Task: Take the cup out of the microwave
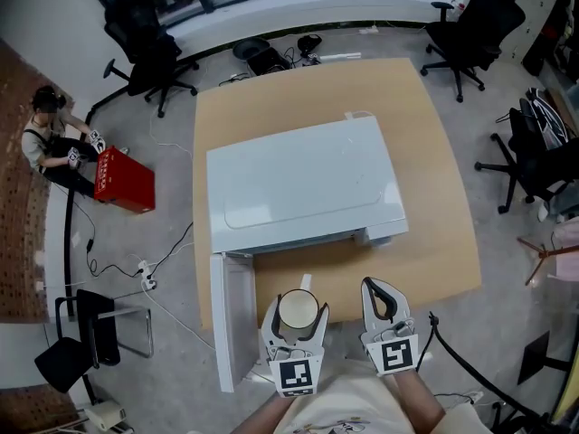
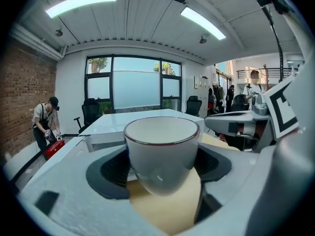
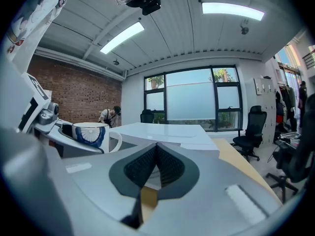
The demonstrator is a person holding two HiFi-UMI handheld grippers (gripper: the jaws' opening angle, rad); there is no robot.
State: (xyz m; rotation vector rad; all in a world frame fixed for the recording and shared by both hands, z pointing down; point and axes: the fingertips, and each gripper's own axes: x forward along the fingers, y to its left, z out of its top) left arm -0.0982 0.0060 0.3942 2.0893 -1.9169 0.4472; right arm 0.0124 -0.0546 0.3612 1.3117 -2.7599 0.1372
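A white cup (image 1: 298,309) with a dark rim sits upright between the jaws of my left gripper (image 1: 297,322), in front of the table's near edge. In the left gripper view both pads (image 2: 110,173) press on the cup (image 2: 161,151). The right gripper view shows the cup (image 3: 91,134) with a blue pattern and a handle. My right gripper (image 1: 373,289) hangs just right of the cup, shut with nothing in it; its pads (image 3: 167,167) meet. The white microwave (image 1: 303,183) stands on the wooden table (image 1: 434,152), its door (image 1: 231,319) swung open at the left.
Black office chairs (image 1: 470,25) stand around the table. A person (image 1: 50,143) crouches at the far left beside a red box (image 1: 122,179). Cables and a power strip (image 1: 145,274) lie on the floor left of the table.
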